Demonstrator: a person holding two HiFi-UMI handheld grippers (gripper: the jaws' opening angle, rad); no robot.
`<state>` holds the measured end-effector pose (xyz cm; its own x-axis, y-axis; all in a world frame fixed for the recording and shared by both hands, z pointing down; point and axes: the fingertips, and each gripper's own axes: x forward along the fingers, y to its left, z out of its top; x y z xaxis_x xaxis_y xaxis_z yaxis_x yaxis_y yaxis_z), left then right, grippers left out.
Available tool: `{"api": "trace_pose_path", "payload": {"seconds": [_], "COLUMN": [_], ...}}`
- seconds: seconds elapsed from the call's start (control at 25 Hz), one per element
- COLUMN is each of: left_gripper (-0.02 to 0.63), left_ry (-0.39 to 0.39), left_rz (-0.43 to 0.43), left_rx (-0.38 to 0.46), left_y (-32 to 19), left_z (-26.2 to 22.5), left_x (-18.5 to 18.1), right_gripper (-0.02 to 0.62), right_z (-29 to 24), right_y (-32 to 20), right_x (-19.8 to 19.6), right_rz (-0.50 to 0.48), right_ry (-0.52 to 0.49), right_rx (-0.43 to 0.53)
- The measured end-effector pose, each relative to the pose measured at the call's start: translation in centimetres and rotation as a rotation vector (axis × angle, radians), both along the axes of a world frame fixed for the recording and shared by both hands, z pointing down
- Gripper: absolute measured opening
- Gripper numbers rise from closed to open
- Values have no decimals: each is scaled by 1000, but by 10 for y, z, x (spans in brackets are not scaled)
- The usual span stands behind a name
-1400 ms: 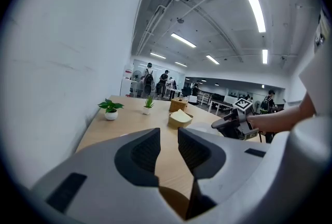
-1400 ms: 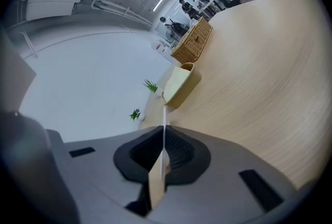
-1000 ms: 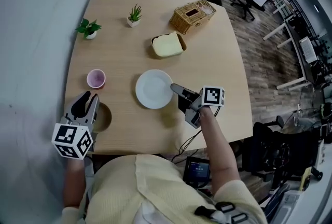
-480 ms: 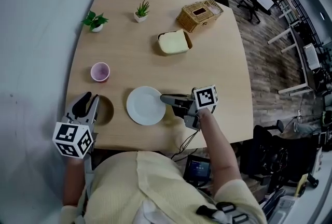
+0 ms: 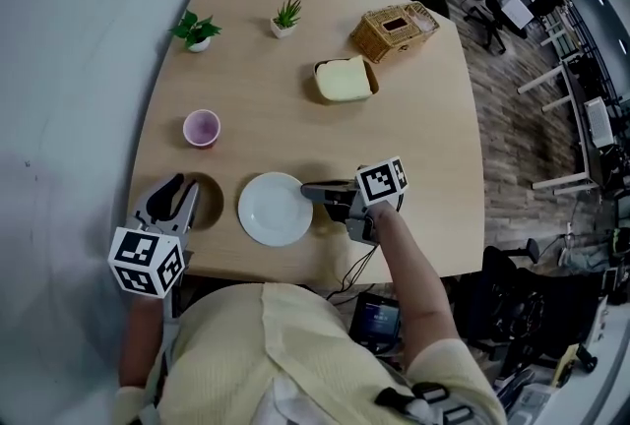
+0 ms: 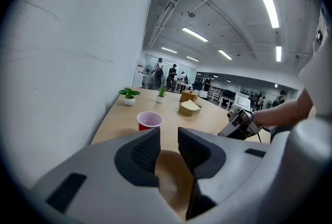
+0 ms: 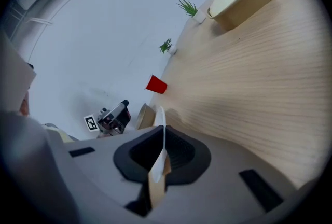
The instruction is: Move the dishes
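Observation:
A white plate [image 5: 275,209] lies on the wooden table [image 5: 423,148] near its front edge. My right gripper [image 5: 313,190] is shut on the plate's right rim. In the right gripper view the plate [image 7: 158,129] shows edge-on between the pads of that gripper [image 7: 162,146]. A brown bowl [image 5: 207,202] sits left of the plate. My left gripper [image 5: 175,189] hangs over the bowl's left side. Its jaws [image 6: 169,140] stand a narrow gap apart, and the bowl [image 6: 174,181] shows through the gap below them. A pink cup [image 5: 202,128] stands further back.
A cream dish [image 5: 345,81] and a wicker basket [image 5: 396,30] sit at the back right. Two small potted plants [image 5: 197,30] [image 5: 286,18] stand along the far edge. A wall runs along the table's left side. Office chairs and desks lie beyond the table.
My right gripper has dragged the white plate leftward and toward the front edge, closer to the brown bowl. The left gripper has hardly moved. The head view has shifted.

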<state>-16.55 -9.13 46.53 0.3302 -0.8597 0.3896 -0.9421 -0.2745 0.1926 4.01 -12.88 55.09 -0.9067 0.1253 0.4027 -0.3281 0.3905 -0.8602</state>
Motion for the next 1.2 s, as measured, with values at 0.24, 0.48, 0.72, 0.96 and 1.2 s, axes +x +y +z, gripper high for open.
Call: {"api": "trace_pose_path", "payload": {"seconds": [0.24,0.48,0.72,0.96,1.2], "left_gripper": [112,112,112,112,112], "left_ry": [4,-5,29,2,-6], "left_rz": [-29,-44,-41,-24,-13], "left_rx": [-31,-58,-63,-67,-65], "left_y": [0,4,0,-3,-6], "left_z": [7,14,10,13,14], "left_x": [-9,-14,-15,-13,-12], "right_gripper": [31,46,55,60,62], "right_z": [16,22,21,25,14], "right_y": [-5,-8,-10,-12,-22], "right_x": [-1,-5,-9,-11,-9], "right_rz": [-20,-65,-125,-158,-123], "right_ry": [181,343,453,522,540], "right_rx": [94,251,410,522,657]}}
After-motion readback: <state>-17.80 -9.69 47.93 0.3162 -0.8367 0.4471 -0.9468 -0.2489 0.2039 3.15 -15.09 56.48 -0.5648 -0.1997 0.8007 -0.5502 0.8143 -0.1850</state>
